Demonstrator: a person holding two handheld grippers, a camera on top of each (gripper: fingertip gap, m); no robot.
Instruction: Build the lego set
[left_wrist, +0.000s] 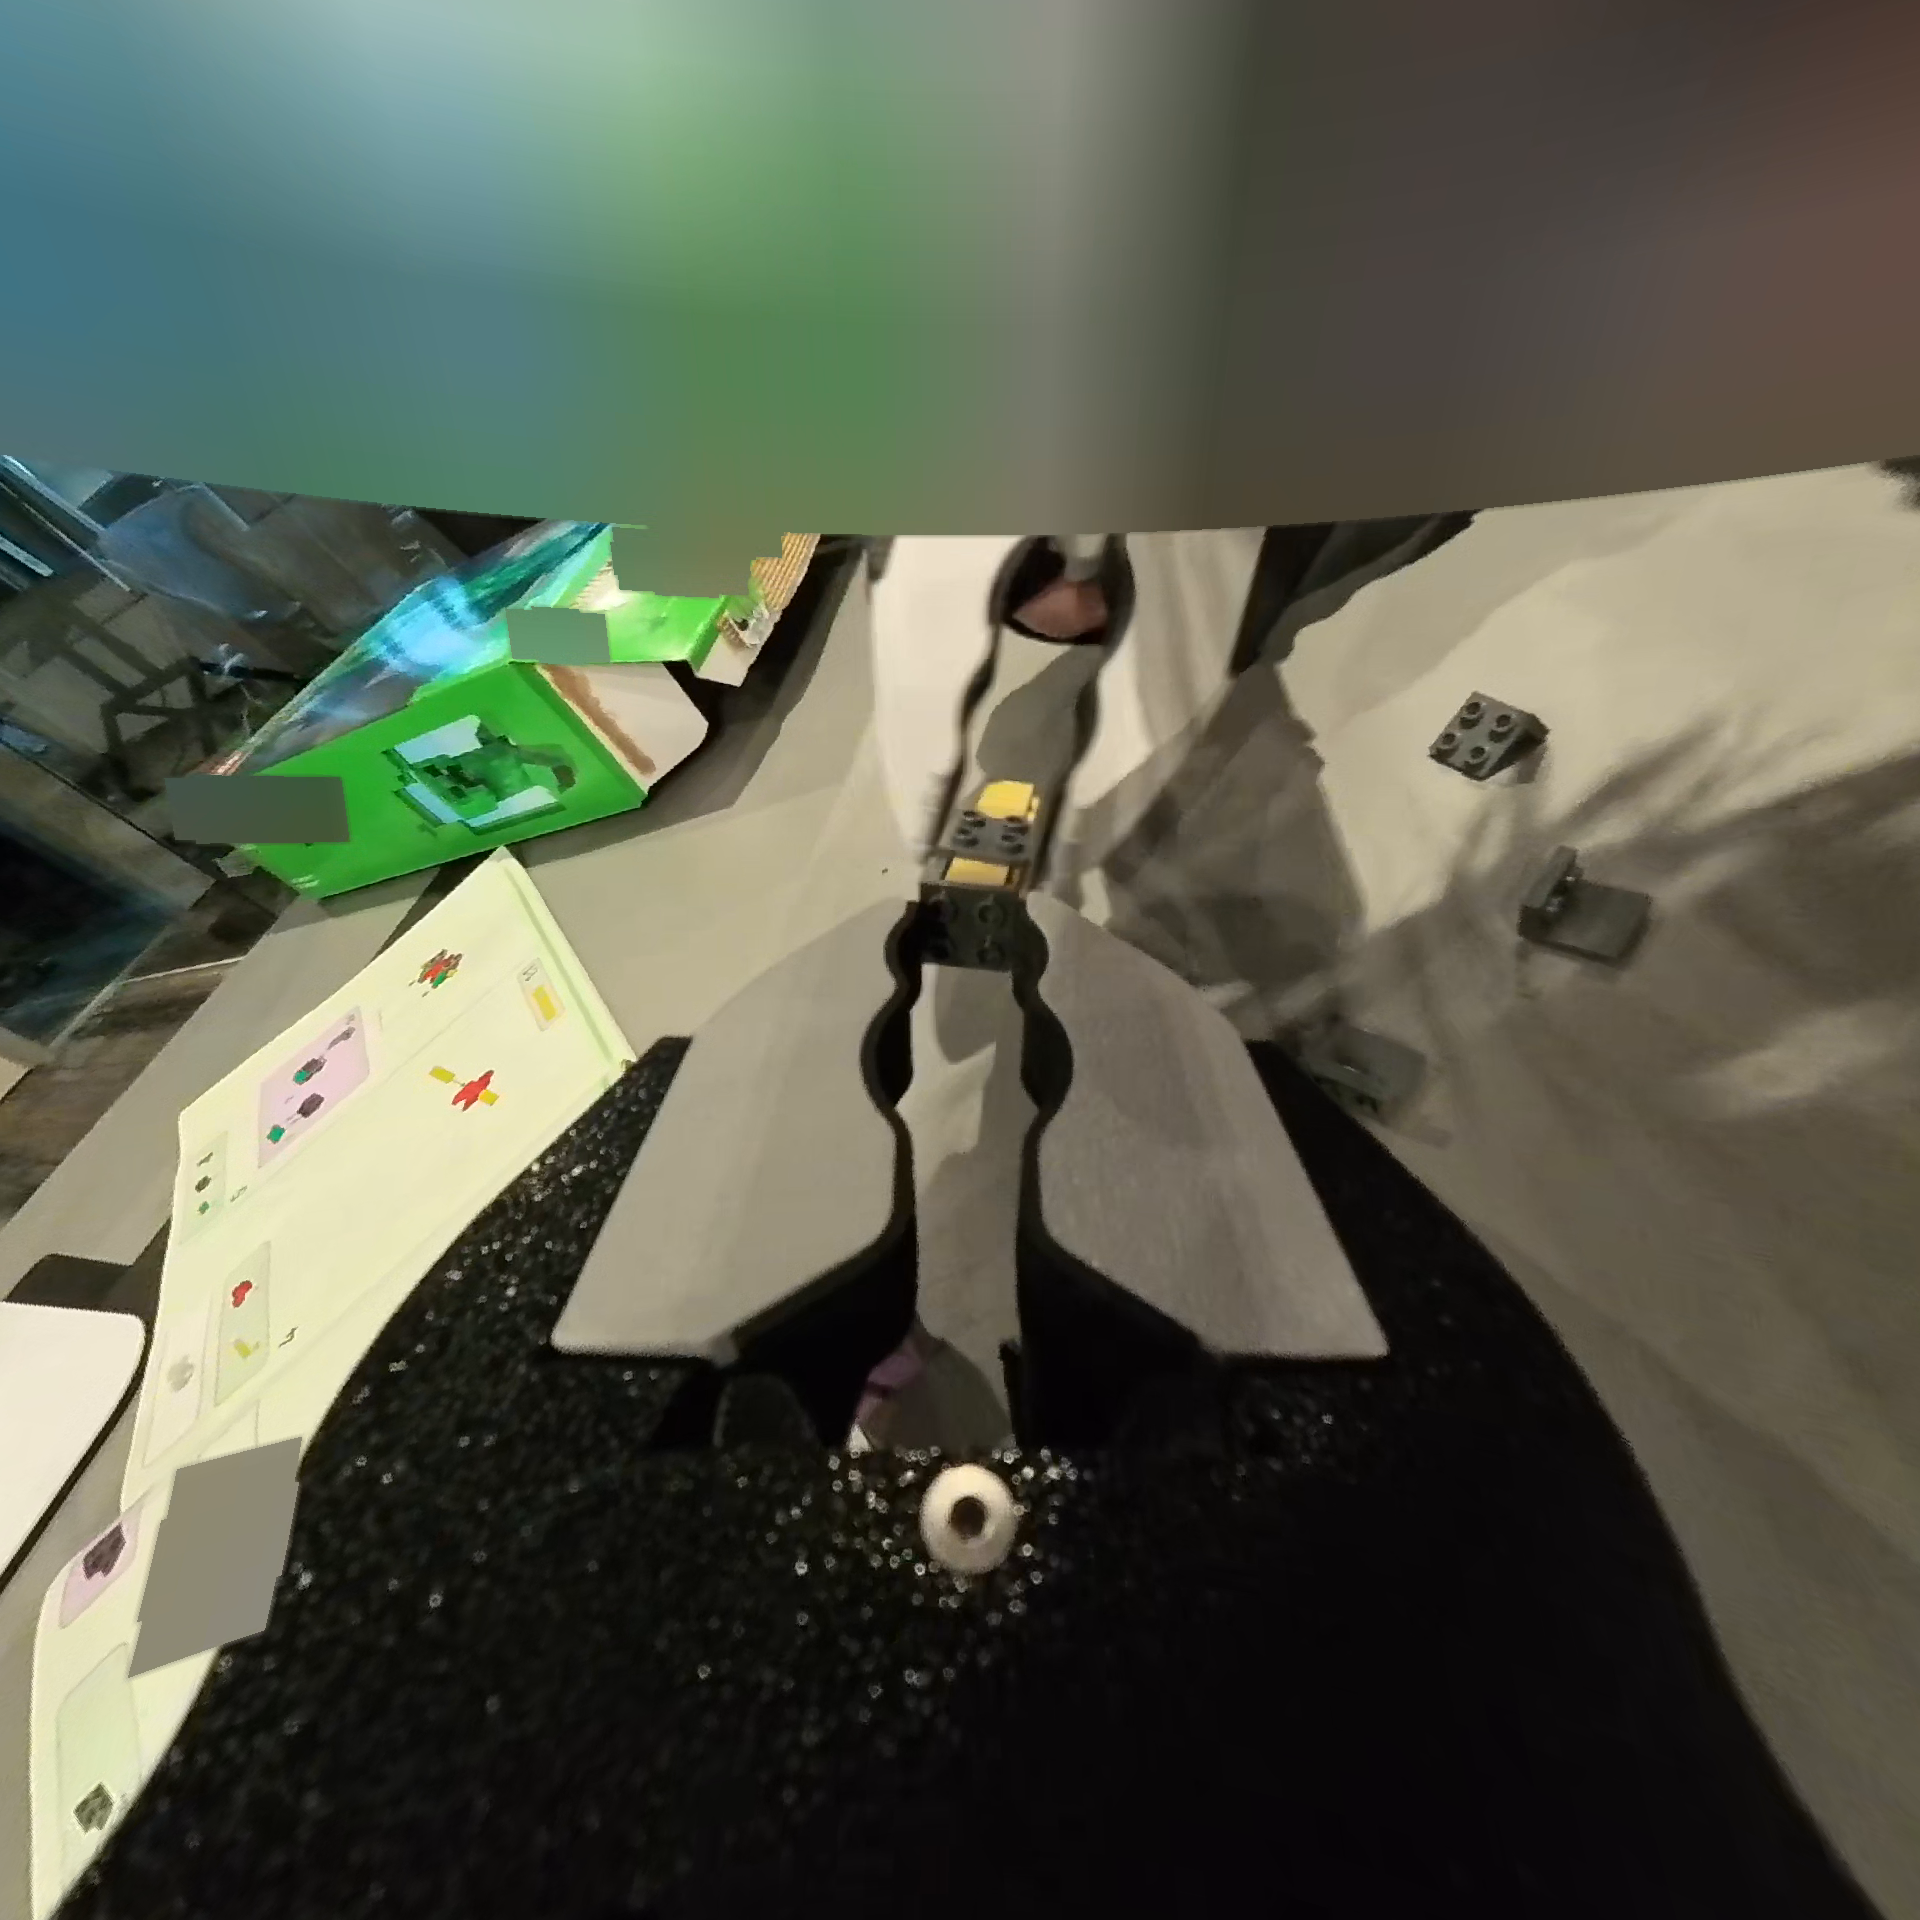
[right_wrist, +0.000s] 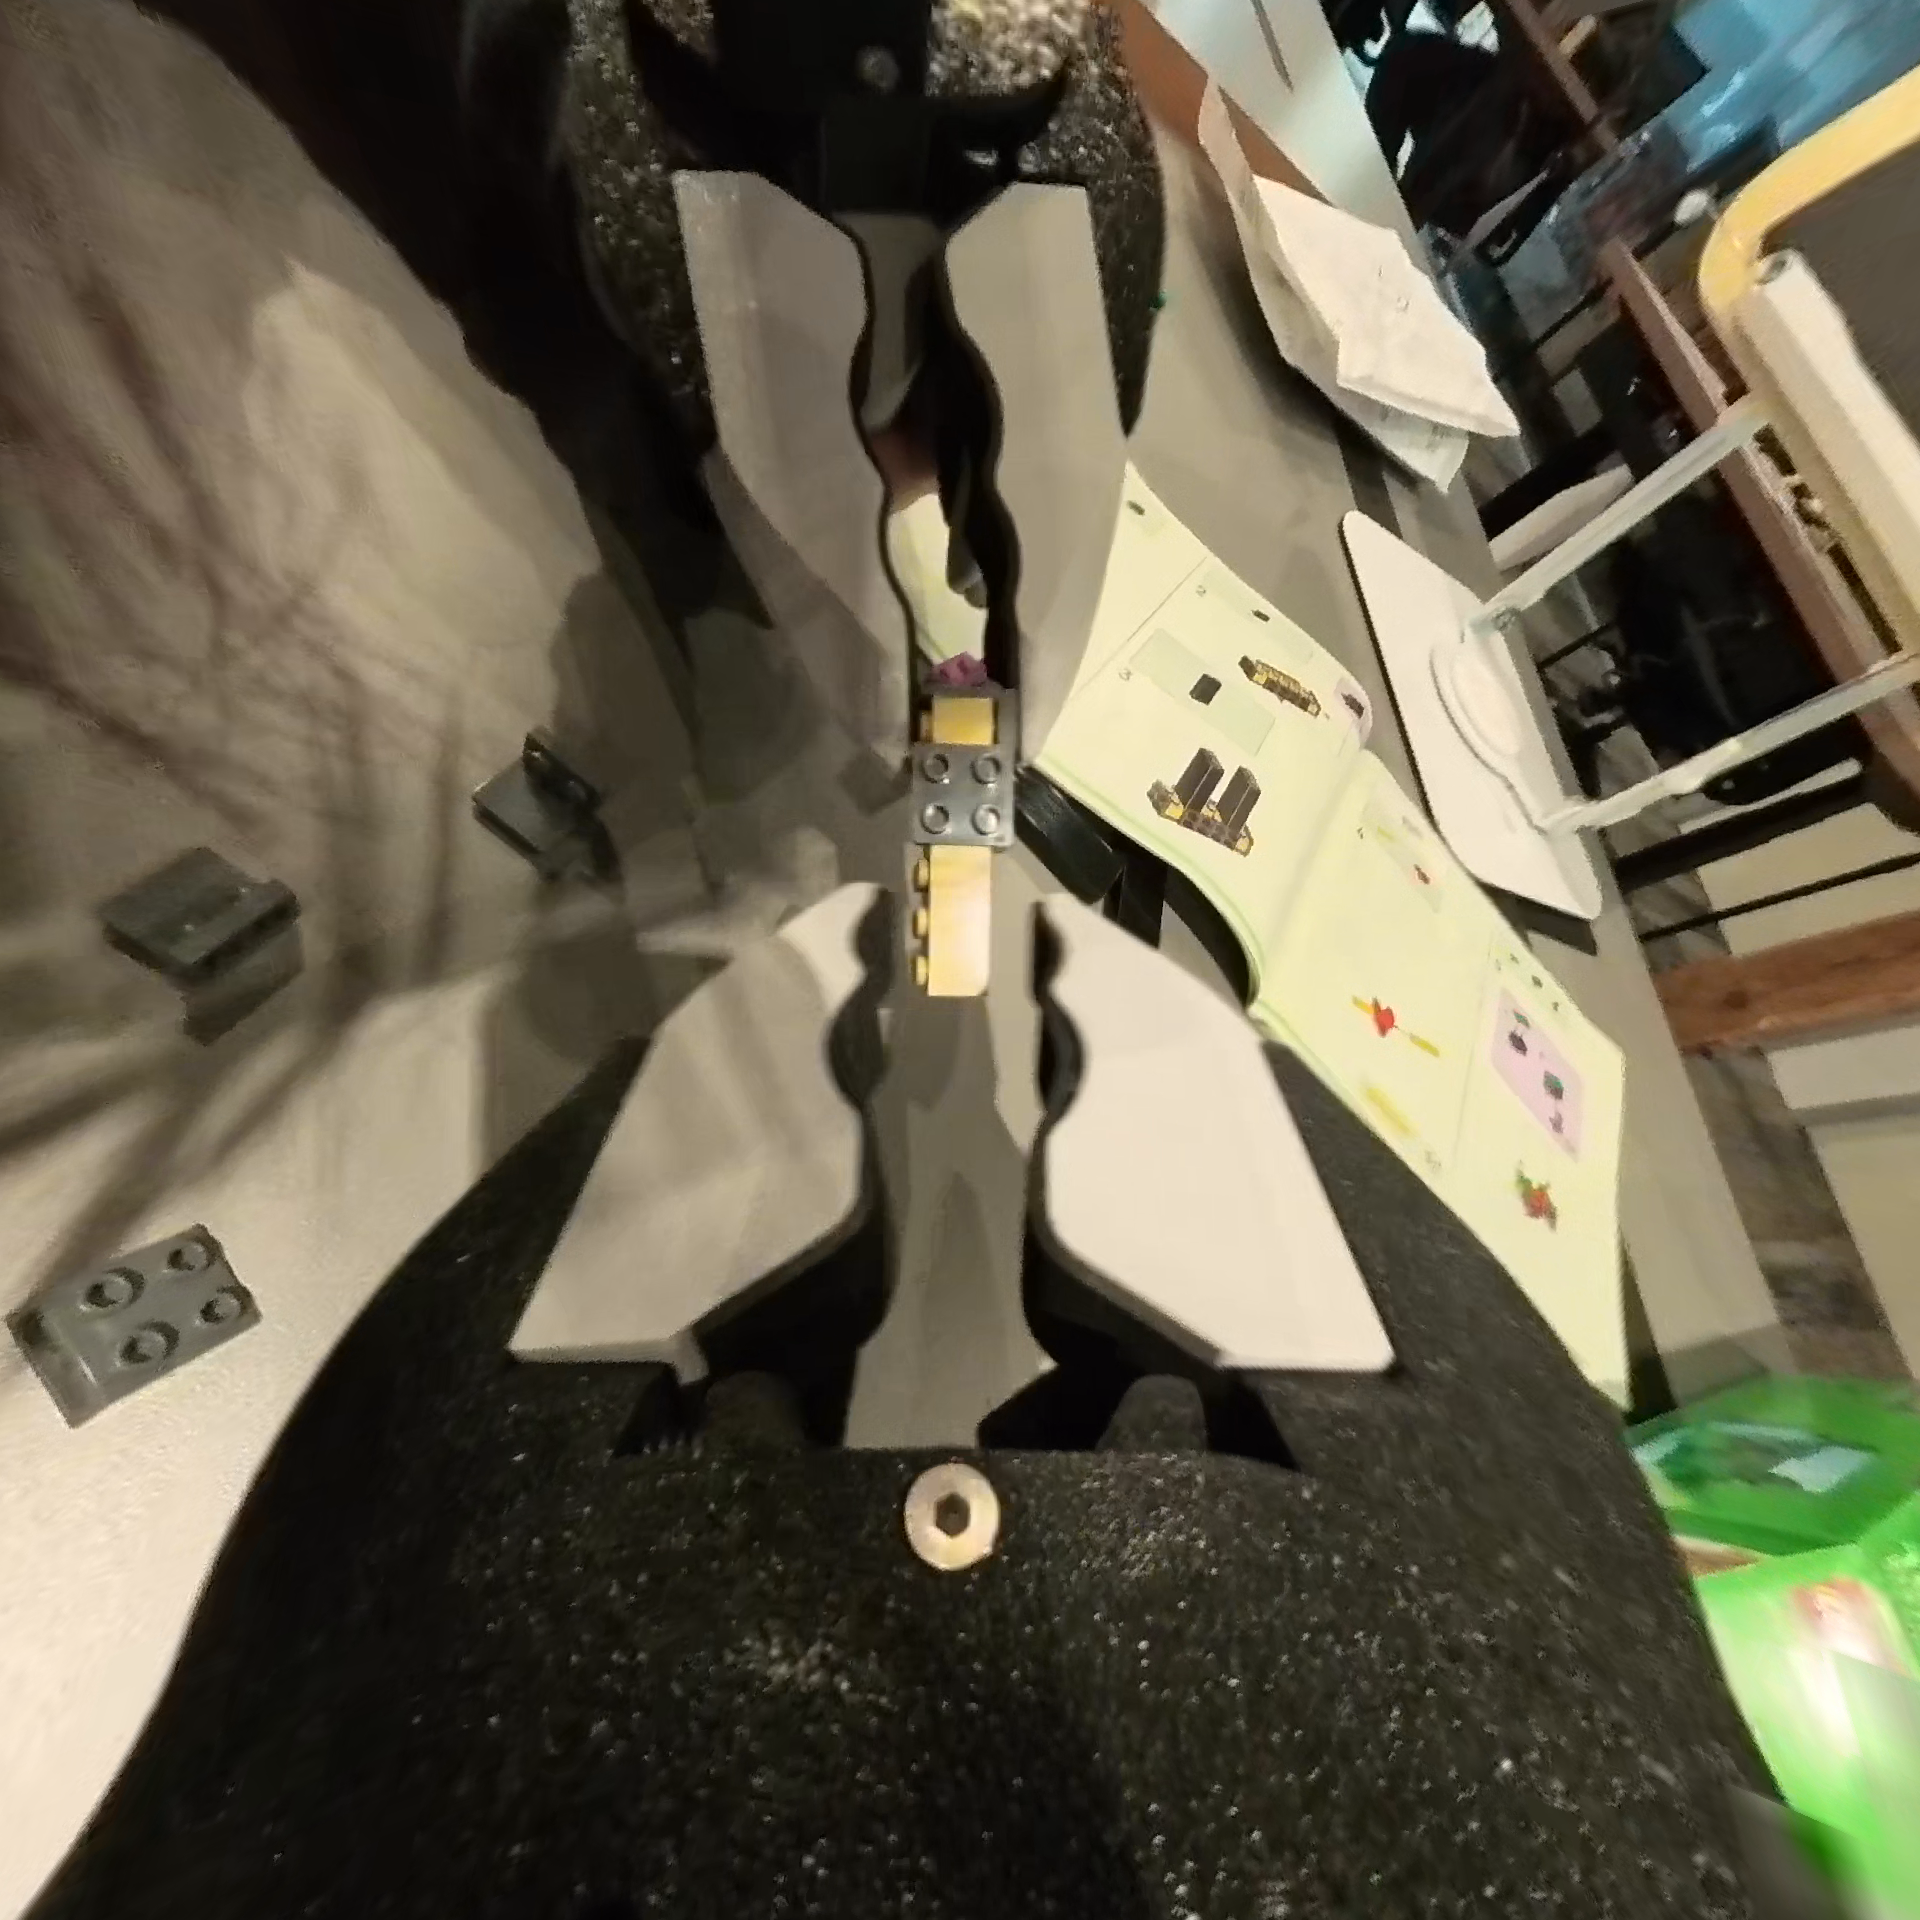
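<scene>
Grey table (right_wrist: 1226, 499) with open instruction booklet (right_wrist: 1340, 935); left gripper (left_wrist: 975, 940) clenched on tan-and-grey lego assembly (right_wrist: 961, 831) midair, right gripper (right_wrist: 956, 961) released around it, risking misaligned squeeze popping plates apart.

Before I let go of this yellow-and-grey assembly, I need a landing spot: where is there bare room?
Free: the white cloth beyond the loose dark grey bracket pieces, and the bare grey tabletop strip between the green cardboard box and the cloth. Crowded: the open pale-green instruction booklet covers the table's other side.
</scene>
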